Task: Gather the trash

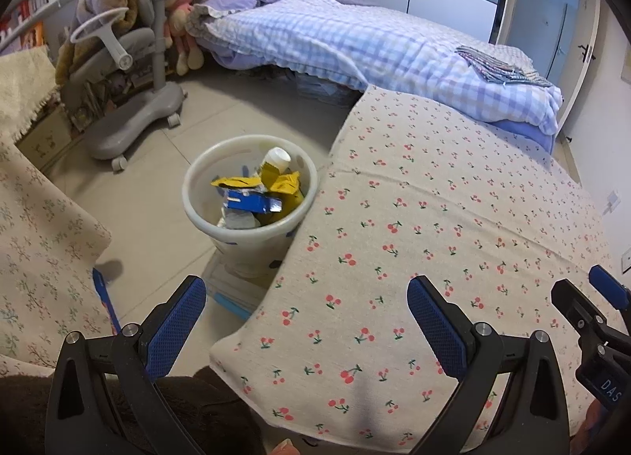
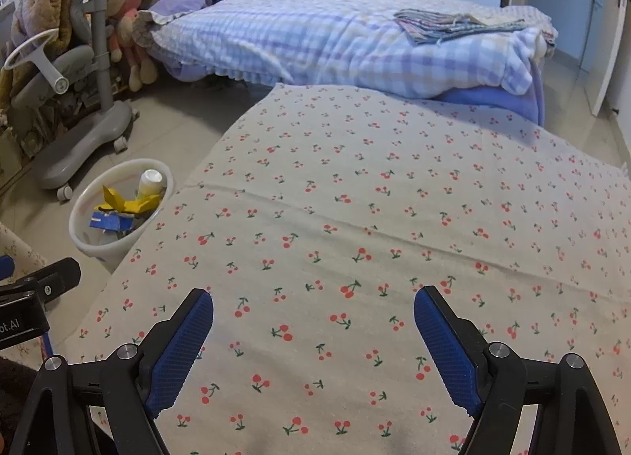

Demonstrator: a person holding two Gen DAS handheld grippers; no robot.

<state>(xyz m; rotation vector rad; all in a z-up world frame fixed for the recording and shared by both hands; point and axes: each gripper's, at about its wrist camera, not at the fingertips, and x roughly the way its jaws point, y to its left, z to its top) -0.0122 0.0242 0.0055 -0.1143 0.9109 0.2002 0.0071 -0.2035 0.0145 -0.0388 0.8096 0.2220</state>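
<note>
A white waste bin [image 1: 197, 214] [image 2: 84, 242] stands on the floor by the table's left corner. It holds yellow wrappers [image 1: 252, 181] [image 2: 122, 202], a blue packet [image 1: 250, 203] [image 2: 106, 222] and a white-capped bottle [image 1: 278, 158] [image 2: 151, 179]. My left gripper [image 1: 307, 305] hovers open over the table's near left corner, nothing between its blue pads. My right gripper [image 2: 313, 311] hangs open above the cherry-print tablecloth [image 1: 453, 218] [image 2: 374, 198], also empty. The right gripper's tip [image 1: 603, 297] shows at the left wrist view's right edge.
A grey wheeled chair [image 1: 134, 100] [image 2: 79, 108] draped with a blanket stands behind the bin. A bed with a checked quilt [image 1: 355, 41] [image 2: 335, 41] lies beyond the table. Another floral-clothed surface [image 1: 43, 242] sits at the left. A blue strip [image 1: 106, 301] lies on the floor.
</note>
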